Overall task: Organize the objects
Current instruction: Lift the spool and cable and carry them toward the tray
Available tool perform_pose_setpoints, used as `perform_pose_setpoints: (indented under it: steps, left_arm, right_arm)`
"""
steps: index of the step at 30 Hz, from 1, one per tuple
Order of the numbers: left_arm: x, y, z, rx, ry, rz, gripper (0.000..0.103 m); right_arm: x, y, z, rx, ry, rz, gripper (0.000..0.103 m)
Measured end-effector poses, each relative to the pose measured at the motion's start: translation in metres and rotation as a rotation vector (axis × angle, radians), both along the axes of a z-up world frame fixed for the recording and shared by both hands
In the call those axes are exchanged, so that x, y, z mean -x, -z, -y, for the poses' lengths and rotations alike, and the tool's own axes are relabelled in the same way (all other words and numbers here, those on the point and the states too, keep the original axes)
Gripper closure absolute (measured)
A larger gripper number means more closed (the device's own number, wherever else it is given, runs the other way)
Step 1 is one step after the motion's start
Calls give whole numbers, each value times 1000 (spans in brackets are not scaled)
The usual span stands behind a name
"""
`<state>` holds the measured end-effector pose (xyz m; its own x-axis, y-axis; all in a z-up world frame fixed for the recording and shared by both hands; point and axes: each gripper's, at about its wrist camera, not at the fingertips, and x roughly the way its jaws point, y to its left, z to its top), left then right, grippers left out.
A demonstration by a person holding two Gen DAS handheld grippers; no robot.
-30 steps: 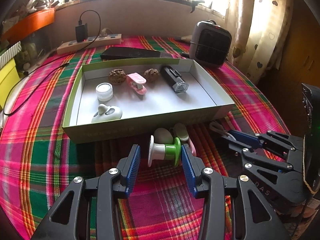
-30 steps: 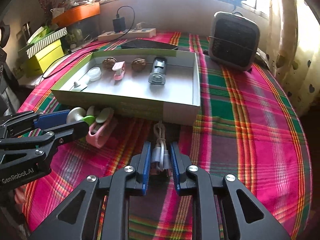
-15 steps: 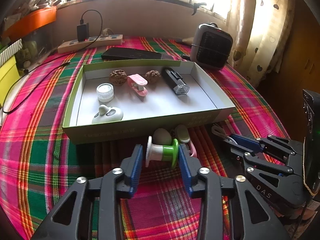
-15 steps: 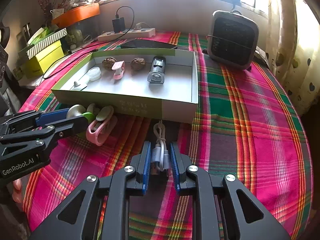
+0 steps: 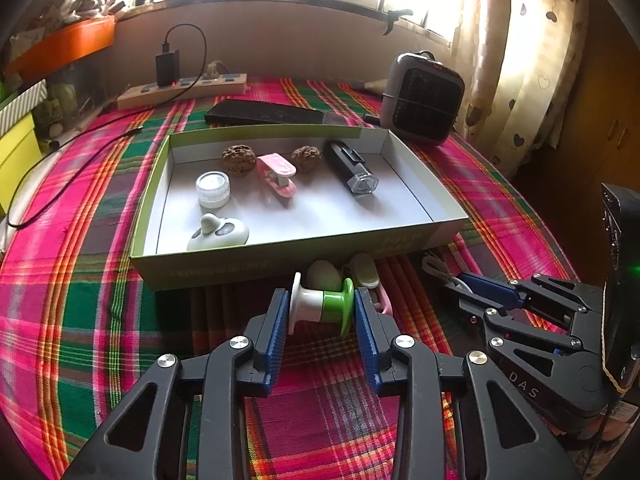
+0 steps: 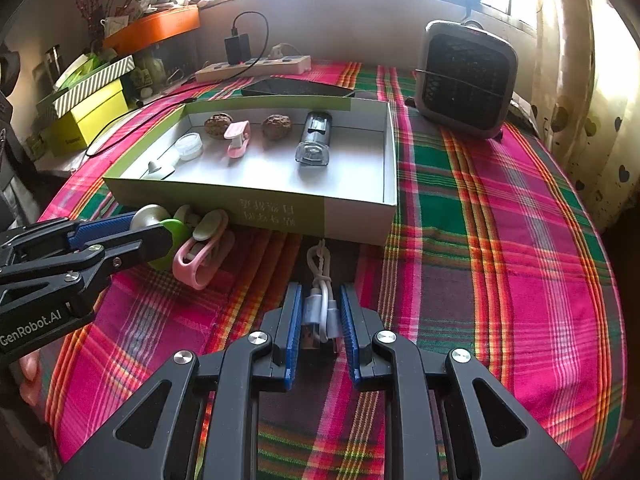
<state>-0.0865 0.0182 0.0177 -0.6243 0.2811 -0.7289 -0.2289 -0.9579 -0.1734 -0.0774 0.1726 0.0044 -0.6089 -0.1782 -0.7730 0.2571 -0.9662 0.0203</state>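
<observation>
My left gripper (image 5: 320, 308) is shut on a white-and-green spool (image 5: 322, 308), held just above the plaid cloth in front of the green-rimmed box (image 5: 280, 272). My right gripper (image 6: 320, 304) is shut on a bundled white USB cable (image 6: 322, 300), right of the left gripper (image 6: 120, 232). The box (image 6: 352, 216) holds two walnuts, a pink clip (image 5: 278, 176), a white jar (image 5: 213, 189), a white gadget (image 5: 218, 234) and a black flashlight (image 5: 352, 168). A pink clip with pale pads (image 6: 204, 252) lies by the box front.
A grey heater (image 6: 464, 76) stands at the back right. A power strip with charger (image 5: 180, 88) and a dark phone (image 5: 264, 112) lie behind the box. Yellow and striped boxes (image 6: 88, 108) are stacked at the left. Curtains hang on the right.
My left gripper closed from open onto the spool and lifted it slightly. My right gripper stayed shut on the cable and barely moved.
</observation>
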Motion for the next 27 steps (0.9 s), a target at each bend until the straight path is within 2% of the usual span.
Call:
perform_pose_setpoints:
  steps: [27]
  left_arm:
    - [-8, -10, 4, -16, -4, -38, 72]
  right_arm:
    - [-7, -4, -13, 53, 22, -5, 83]
